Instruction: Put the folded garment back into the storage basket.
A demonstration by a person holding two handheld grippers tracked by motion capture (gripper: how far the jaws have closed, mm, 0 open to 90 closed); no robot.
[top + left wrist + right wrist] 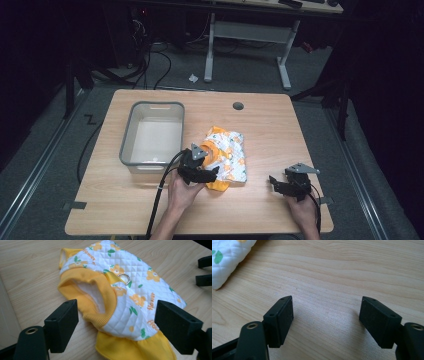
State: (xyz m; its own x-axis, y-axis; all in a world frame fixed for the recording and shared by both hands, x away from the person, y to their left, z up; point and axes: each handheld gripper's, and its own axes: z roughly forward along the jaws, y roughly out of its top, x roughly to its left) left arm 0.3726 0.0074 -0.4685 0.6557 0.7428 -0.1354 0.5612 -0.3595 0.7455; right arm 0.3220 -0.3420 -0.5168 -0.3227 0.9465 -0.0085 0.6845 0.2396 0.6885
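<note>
A small quilted garment (pixel 227 150), white with orange flowers and yellow ribbed trim, lies flat in the middle of the wooden table (pixel 270 130). My left gripper (pixel 210 172) sits at its near edge. In the left gripper view this gripper (pixel 117 312) is open, its jaws set wide to either side of the garment (pixel 130 290) near the yellow collar and a metal ring (pixel 124 278), gripping nothing. My right gripper (pixel 274 182) rests low at the near right, apart from the cloth. It (pixel 327 305) is open over bare wood, with a corner of the garment (pixel 227 257) at upper left.
A grey plastic bin (pixel 127 135) with nothing in it stands left of the garment, close to my left hand. A round cable hole (pixel 238 106) is at the table's far edge. The right gripper's jaws (pixel 205 270) show at the left gripper view's upper right.
</note>
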